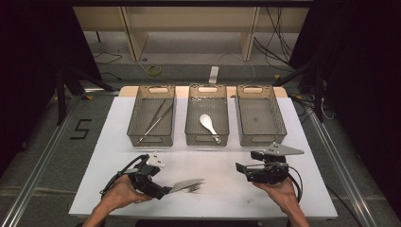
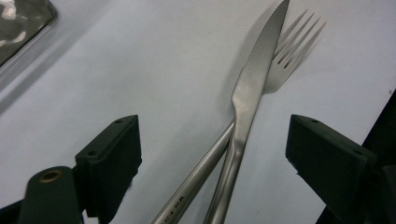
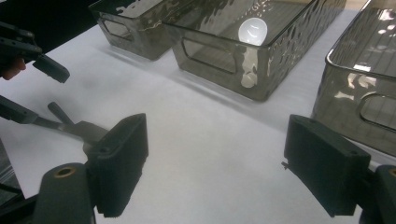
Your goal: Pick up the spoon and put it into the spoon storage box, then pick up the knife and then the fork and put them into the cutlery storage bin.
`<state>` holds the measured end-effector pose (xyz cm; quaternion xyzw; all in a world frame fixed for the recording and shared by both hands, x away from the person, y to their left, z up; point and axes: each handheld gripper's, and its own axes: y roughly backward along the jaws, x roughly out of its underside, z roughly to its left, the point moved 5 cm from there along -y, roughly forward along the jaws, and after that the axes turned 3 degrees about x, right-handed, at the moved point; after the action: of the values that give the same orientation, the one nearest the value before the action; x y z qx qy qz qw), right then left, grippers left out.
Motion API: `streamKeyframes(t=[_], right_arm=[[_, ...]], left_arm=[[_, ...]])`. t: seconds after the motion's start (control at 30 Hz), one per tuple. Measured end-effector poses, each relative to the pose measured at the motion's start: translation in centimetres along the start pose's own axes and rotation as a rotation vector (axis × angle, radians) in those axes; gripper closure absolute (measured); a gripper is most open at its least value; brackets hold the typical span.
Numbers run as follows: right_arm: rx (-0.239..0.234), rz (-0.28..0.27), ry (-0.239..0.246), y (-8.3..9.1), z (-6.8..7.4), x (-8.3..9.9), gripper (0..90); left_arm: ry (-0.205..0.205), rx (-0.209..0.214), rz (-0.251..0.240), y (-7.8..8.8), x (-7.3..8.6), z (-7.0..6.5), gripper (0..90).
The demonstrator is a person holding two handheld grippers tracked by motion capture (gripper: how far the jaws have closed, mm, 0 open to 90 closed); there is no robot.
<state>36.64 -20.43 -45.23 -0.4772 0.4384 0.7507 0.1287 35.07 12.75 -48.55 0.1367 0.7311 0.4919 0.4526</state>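
A steel knife [image 2: 254, 84] lies crossed over a steel fork [image 2: 289, 60] on the white table. Their handles run back between the jaws of my left gripper [image 2: 215, 125]. Those jaws stand wide apart and do not touch either piece. From above, the left gripper [image 1: 163, 189] sits at the near left, and the knife [image 1: 187, 182] and fork [image 1: 193, 188] point right from it. My right gripper [image 1: 247, 161] hovers at the near right, open, with bare table between its jaws [image 3: 217, 123].
Three smoked plastic bins stand in a row at the back. The left bin [image 1: 134, 113] holds metal tongs [image 1: 156, 118]. The middle bin [image 1: 206, 139] holds a white spoon [image 1: 208, 124]. The right bin [image 1: 261, 113] has nothing in it. Bare table lies between bins and grippers.
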Motion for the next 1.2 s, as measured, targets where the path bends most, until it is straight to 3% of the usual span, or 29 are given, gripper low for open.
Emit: streamKeyframes(t=[0.23, 0.8, 1.2], right_arm=[[-0.003, 0.003, 0.0, 0.3, 0.1, 0.4, 22.6], [-0.013, 0.005, 0.001, 0.7, 0.7, 1.0, 22.6], [-0.016, 0.017, 0.005, 0.8, 1.0, 1.3, 22.7]], left_arm=[[-0.01, -0.032, 0.045, 0.1, 0.3, 0.2, 17.8], [-0.043, -0.059, 0.143, -0.3, 1.4, 0.0, 19.9], [-0.091, -0.067, 0.203, -0.6, 2.1, -0.5, 23.2]])
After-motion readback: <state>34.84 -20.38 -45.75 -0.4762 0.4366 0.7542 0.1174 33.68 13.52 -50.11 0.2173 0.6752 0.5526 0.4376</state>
